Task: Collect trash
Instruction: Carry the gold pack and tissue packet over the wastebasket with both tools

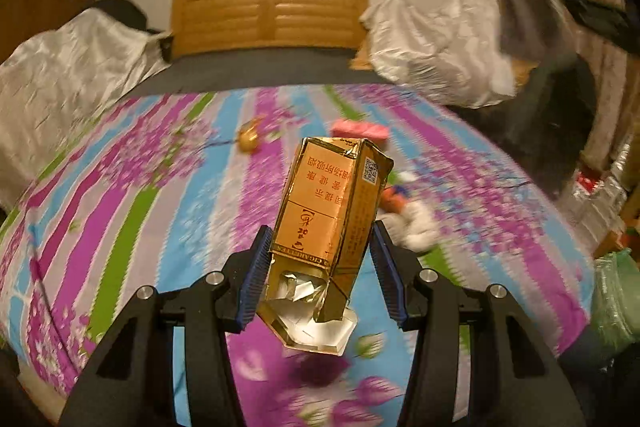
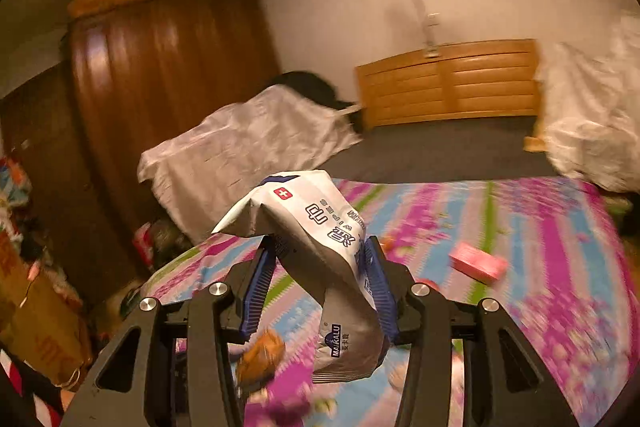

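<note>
1. Left tongs (image 1: 322, 267) clamped on a gold cigarette box (image 1: 332, 211), blue pads (image 1: 256, 279) against its two sides; lifted clear of the bed, torn end with foil hanging toward the camera.
2. Right tongs (image 2: 320, 287) closed on a crumpled white wipes packet (image 2: 320, 247), pinched between the blue pads (image 2: 258, 291); top of the packet folded over to the left, bottom end drooping below the jaws.
3. Beneath both, a bedspread (image 1: 120, 187) striped in purple, blue, green and grey, with a flower print.
4. Still lying on the spread past the box: a pink block (image 1: 362, 131), a small gold wrapper (image 1: 248, 141) to its left, and an orange-and-white scrap (image 1: 404, 215) just right of the box, blurred.
5. Seen from the right tongs: the same pink block (image 2: 478, 263) off to the right, and a brownish crumpled lump (image 2: 262, 351) low between the left finger and the packet, too blurred to name.
6. Farther back: bare dark mattress (image 1: 260, 71), a wooden headboard (image 1: 270, 15), and pale sheets heaped left (image 1: 68, 75) and right (image 1: 436, 47).
7. Off the bed: a dark wardrobe (image 2: 160, 75) with bundles on top, cardboard box (image 2: 44, 331) and clutter on the floor at its foot.
8. Nothing between either pair of tongs and the litter on the spread.
</note>
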`<state>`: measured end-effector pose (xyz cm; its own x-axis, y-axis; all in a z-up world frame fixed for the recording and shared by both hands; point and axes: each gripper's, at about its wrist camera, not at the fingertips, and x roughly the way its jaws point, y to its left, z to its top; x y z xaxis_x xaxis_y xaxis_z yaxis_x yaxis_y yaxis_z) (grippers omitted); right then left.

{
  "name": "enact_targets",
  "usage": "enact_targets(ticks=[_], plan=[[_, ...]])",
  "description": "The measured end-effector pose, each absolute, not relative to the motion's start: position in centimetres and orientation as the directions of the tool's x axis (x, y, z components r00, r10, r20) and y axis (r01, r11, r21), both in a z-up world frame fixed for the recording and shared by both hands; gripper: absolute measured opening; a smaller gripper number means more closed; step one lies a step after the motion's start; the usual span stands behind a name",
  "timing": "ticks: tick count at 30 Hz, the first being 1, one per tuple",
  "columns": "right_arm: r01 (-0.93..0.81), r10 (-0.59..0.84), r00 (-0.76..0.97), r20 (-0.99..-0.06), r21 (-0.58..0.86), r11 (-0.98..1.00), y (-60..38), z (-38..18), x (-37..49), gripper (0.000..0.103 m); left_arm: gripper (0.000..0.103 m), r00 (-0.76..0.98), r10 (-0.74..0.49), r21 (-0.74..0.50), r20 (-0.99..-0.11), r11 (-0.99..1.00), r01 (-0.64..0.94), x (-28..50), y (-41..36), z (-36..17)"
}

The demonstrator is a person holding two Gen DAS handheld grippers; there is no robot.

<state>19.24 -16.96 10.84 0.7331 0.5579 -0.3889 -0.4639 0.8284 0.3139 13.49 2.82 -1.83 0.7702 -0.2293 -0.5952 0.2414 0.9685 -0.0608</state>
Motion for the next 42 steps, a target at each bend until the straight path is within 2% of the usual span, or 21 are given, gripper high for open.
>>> enact_targets(ticks=[5, 13, 18, 24, 28, 31, 35, 42], plan=[[-0.225, 0.355, 0.833, -0.424, 0.327, 0.918, -25.2, 10.1, 11.4, 0.047, 0.048, 0.75, -0.325, -0.07, -0.576, 0.933, 0.352, 12.4, -1.8, -0.6], [0.153, 0.017, 0.892, -0.451, 0.339, 0.928, -36.3, 8.8, -1.7, 0.047, 0.048, 0.639, -0.512, -0.053, -0.573, 0.802, 0.595, 10.9, -11.9, 0.6], [0.407, -0.233, 0.854, -0.464, 0.319, 0.856, -43.0, 8.4, -10.9, 0.048, 0.048, 0.53, -0.627, -0.081, -0.572, 0.686, 0.724, 9.8, -19.5, 1.5], [0.646, -0.462, 0.733, -0.499, 0.296, 0.704, -49.7, 6.7, -20.8, 0.048, 0.048, 0.359, -0.724, -0.094, -0.59, 0.503, 0.859, 7.3, -29.8, 2.6], [0.754, -0.542, 0.624, -0.562, 0.254, 0.605, -53.3, 4.9, -24.7, 0.048, 0.048, 0.217, -0.756, -0.112, -0.618, 0.357, 0.927, 4.9, -37.5, 2.9], [0.788, -0.548, 0.586, -0.597, 0.261, 0.558, -55.5, 3.5, -27.1, 0.048, 0.048, 0.139, -0.755, -0.093, -0.64, 0.256, 0.962, 2.5, -42.6, 2.8], [0.815, -0.544, 0.552, -0.632, 0.271, 0.512, -58.5, 2.3, -28.6, 0.048, 0.048, 0.074, -0.737, -0.069, -0.672, 0.162, 0.984, -0.8, -49.0, 2.0], [0.845, -0.485, 0.502, -0.716, 0.287, 0.451, -62.7, -1.4, -27.4, 0.048, 0.048, 0.051, -0.676, -0.012, -0.735, 0.089, 0.996, -4.7, -55.5, -1.1]])
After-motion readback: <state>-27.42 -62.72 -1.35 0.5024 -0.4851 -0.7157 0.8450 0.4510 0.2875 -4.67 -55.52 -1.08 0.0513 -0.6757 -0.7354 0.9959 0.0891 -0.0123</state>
